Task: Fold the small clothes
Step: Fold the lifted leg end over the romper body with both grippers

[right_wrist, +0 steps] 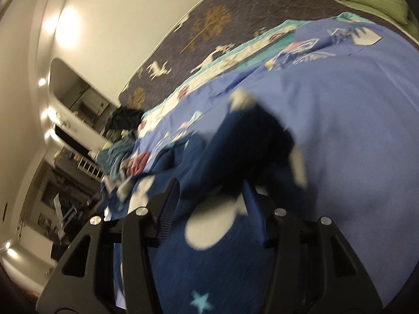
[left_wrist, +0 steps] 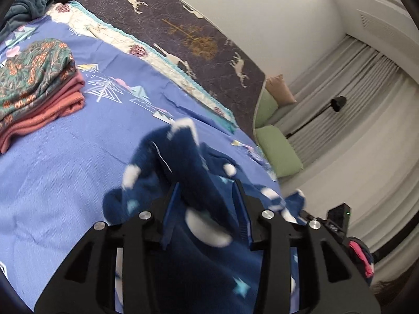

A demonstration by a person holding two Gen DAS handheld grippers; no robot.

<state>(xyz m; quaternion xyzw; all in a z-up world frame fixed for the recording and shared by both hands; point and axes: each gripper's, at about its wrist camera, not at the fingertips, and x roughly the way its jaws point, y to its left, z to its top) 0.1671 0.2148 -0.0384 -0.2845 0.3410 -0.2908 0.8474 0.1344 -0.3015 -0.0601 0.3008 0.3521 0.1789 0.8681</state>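
A blue sheet (left_wrist: 65,162) covers the bed, and everything sits on it. A folded stack (left_wrist: 34,89) lies at its far left. The navy garment (left_wrist: 183,172) lies bunched on the sheet's near part, running between both grippers' fingers. Left gripper (left_wrist: 207,196): jaws apart, pads clear of the cloth. Right gripper (right_wrist: 209,196): likewise parted, cloth loose between.

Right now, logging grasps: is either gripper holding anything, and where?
Apparently nothing: the blue garment lies loose between the parted jaws of left gripper and right gripper.
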